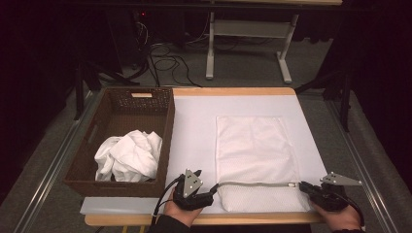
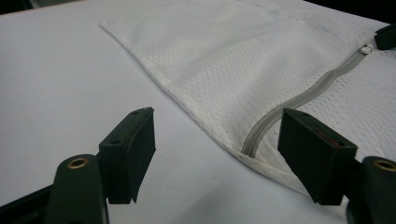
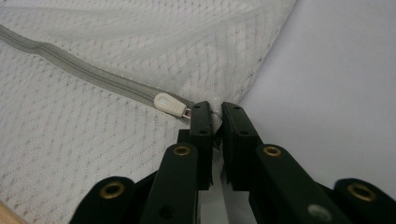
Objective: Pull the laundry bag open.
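Note:
A white mesh bag (image 1: 255, 145) lies flat on the white mat (image 1: 194, 126), with a grey zipper (image 1: 257, 184) running across near its front edge. My right gripper (image 1: 302, 186) is shut on the bag's edge at the zipper's right end; in the right gripper view its jaws (image 3: 215, 108) pinch the mesh just beside the white zipper pull (image 3: 170, 103). My left gripper (image 1: 213, 193) stands open at the zipper's left end. In the left gripper view the bag's corner (image 2: 261, 158) lies between the wide jaws (image 2: 217, 114), close to the right one, and no pad presses on it.
A dark wicker basket (image 1: 167, 141) stands on the left of the table with a crumpled white cloth (image 1: 128, 155) inside. The table's wooden front edge (image 1: 243, 218) runs just below both hands. A desk frame and cables stand on the floor beyond the table.

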Available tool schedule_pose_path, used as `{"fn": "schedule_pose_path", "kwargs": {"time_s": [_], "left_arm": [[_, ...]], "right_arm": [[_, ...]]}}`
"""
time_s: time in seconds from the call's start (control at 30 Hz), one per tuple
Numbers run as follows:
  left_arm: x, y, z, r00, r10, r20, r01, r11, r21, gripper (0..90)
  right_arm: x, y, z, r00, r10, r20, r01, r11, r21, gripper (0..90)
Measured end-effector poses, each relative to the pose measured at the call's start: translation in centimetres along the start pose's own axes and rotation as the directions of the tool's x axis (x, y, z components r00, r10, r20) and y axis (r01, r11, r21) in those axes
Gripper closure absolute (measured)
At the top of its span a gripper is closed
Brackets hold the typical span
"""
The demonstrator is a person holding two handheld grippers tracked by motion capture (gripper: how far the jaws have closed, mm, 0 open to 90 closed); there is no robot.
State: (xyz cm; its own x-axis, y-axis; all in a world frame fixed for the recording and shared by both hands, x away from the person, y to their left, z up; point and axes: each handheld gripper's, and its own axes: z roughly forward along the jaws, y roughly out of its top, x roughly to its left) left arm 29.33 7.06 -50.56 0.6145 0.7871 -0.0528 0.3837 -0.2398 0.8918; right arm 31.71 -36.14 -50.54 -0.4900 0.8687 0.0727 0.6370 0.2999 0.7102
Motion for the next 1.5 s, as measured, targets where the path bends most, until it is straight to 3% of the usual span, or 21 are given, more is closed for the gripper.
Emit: {"fn": "schedule_pose_path", "kwargs": {"time_s": [0.13,0.27,0.4,0.7,0.97,1.0,1.1,1.37,1.5], "left_arm": [[0.2,-0.1,0.0,0.9997,-0.022,0.009,0.022,0.9995,-0.02,29.4],[0.4,-0.1,-0.2,0.9991,-0.035,-0.024,0.034,0.9991,-0.027,29.5],[0.7,-0.1,-0.3,0.9979,-0.061,-0.024,0.06,0.9979,-0.026,29.5],[0.5,0.0,-0.3,0.9988,-0.043,-0.022,0.042,0.9988,-0.024,29.5],[0.3,0.0,0.1,0.9989,-0.047,-0.002,0.047,0.9989,0.009,29.5],[0.3,0.0,0.1,0.999,-0.045,0.001,0.045,0.9989,0.009,29.5],[0.3,0.0,0.1,0.999,-0.045,0.004,0.045,0.999,0.008,29.4],[0.3,0.1,0.1,0.9986,-0.052,0.012,0.052,0.9986,0.002,29.7],[0.0,0.5,0.1,0.9975,-0.061,0.034,0.062,0.9977,-0.026,31.7]], "right_arm": [[0.3,0.2,-0.1,0.9997,-0.017,0.017,0.017,1.0,-0.003,86.2],[0.5,0.3,-0.2,0.9996,-0.013,0.025,0.013,1.0,-0.014,86.5],[0.5,0.4,-0.4,0.9995,-0.012,0.03,0.013,0.999,-0.036,86.5],[0.7,0.6,-1.3,0.9996,-0.017,0.024,0.019,0.992,-0.124,86.6],[1.2,0.9,-2.3,0.9985,-0.042,0.034,0.049,0.974,-0.22,86.5],[1.3,0.9,-2.5,0.9977,-0.053,0.043,0.062,0.967,-0.247,86.5],[1.6,1.0,-2.8,0.9966,-0.065,0.051,0.077,0.958,-0.275,86.6],[1.6,1.0,-2.9,0.9959,-0.075,0.051,0.086,0.957,-0.277,86.6],[1.6,1.0,-2.9,0.9954,-0.082,0.051,0.093,0.955,-0.281,86.5]]}}
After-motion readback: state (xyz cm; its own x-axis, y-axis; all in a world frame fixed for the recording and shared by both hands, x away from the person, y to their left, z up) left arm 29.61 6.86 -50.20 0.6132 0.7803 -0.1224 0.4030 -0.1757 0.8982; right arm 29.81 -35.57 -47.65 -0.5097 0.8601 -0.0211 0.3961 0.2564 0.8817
